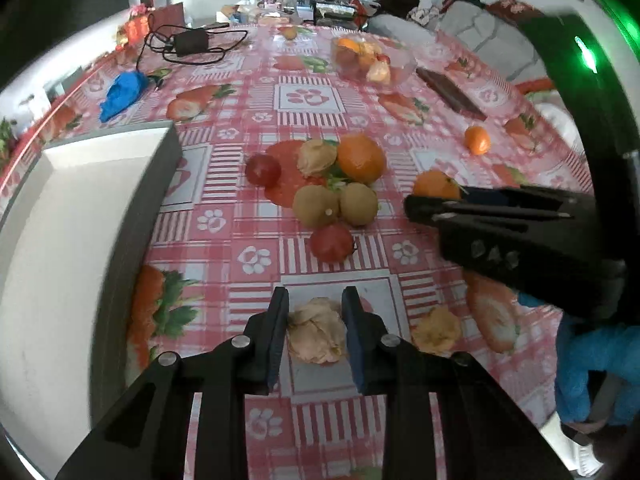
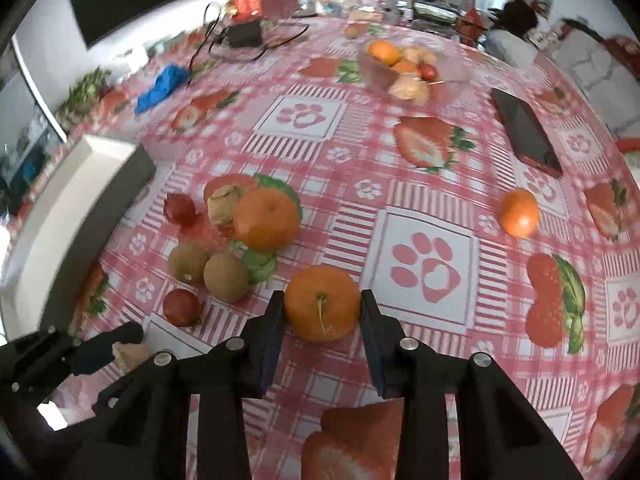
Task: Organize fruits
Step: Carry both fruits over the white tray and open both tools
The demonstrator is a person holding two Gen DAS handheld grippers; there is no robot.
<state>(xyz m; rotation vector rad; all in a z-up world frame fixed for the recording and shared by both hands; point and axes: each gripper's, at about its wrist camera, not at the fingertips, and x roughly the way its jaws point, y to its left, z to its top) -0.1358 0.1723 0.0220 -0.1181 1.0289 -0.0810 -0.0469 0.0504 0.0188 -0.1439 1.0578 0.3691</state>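
Observation:
My left gripper (image 1: 316, 312) is shut on a pale papery husk fruit (image 1: 316, 336) low over the tablecloth. My right gripper (image 2: 322, 312) is shut on an orange (image 2: 322, 304) near the table's front; it also shows in the left wrist view (image 1: 412, 208) at the right. A loose pile lies at the centre: a large orange (image 1: 361, 158), two kiwis (image 1: 316, 205), two red tomatoes (image 1: 332, 242) and a husk fruit (image 1: 317, 157). A clear bowl (image 2: 376, 72) with several fruits stands at the far side. A small orange (image 2: 519, 213) lies alone at the right.
A white box (image 1: 72, 216) stands at the left edge. A dark phone (image 2: 526, 132) lies at the right. A blue glove (image 1: 120, 94) and a black charger with cable (image 1: 192, 42) lie at the far left. Another husk fruit (image 1: 436, 330) lies right of my left gripper.

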